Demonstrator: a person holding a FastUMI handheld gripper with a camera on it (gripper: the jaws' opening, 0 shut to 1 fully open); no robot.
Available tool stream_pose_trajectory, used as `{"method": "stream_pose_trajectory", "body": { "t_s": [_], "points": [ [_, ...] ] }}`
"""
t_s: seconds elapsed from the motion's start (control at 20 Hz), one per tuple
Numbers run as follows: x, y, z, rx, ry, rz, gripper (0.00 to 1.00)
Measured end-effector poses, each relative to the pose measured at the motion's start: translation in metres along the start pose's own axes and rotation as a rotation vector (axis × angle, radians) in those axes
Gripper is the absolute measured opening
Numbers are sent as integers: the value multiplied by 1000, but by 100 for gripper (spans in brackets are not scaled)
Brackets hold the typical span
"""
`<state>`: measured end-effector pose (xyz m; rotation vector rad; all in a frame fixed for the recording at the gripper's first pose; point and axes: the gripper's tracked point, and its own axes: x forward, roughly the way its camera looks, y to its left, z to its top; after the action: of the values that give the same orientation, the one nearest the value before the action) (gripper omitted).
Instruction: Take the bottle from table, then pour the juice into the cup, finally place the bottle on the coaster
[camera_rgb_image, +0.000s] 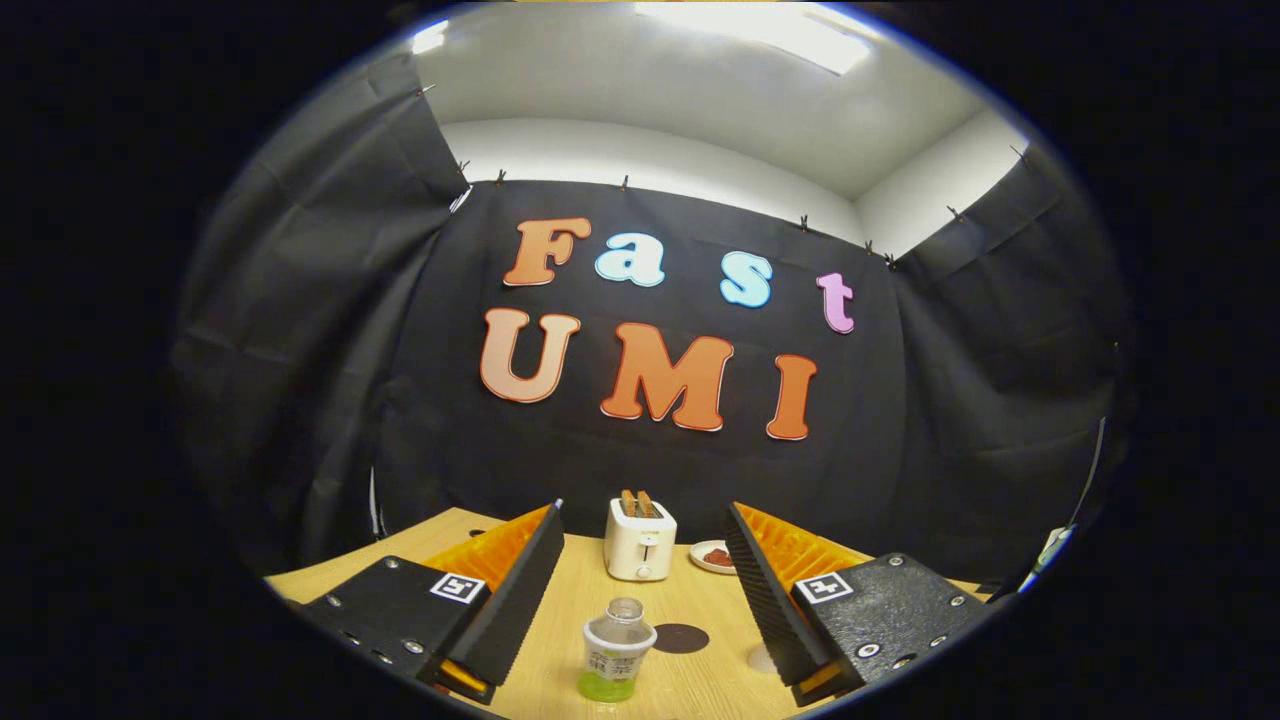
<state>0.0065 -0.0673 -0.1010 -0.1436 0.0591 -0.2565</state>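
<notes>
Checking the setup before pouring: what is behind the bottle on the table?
Behind the bottle, which stands between the open gripper's fingers, are a dark coaster, a toaster with toast and a small plate. The bottle hides some tabletop.

Almost no text can be read here

The bottle (615, 650) carries a label with green print, too small to read; each finger of the gripper (640, 600), both standing wide apart, bears a square black-and-white marker, a pattern without letters or numbers.

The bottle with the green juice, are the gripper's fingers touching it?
Apart. In the gripper view the gripper is open, and the bottle stands between its fingers with bare table showing on each side of it.
</notes>
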Motion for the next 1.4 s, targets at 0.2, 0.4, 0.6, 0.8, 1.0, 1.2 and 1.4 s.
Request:
{"method": "stream_pose_trajectory", "body": {
  "t_s": [0.2, 0.4, 0.6, 0.8, 1.0, 1.2, 1.4],
  "points": [
    [7, 18, -58, -19, 97, 25, 97],
    [12, 26, -109, -25, 174, 34, 97],
    [19, 32, -153, 26, 242, 49, 95],
    [23, 41, -198, 46, 347, 76, 95],
    [23, 44, -217, 46, 392, 87, 92],
    [25, 50, -220, 82, 394, 121, 78],
    [28, 50, -217, 143, 397, 158, 62]
  ]
}}
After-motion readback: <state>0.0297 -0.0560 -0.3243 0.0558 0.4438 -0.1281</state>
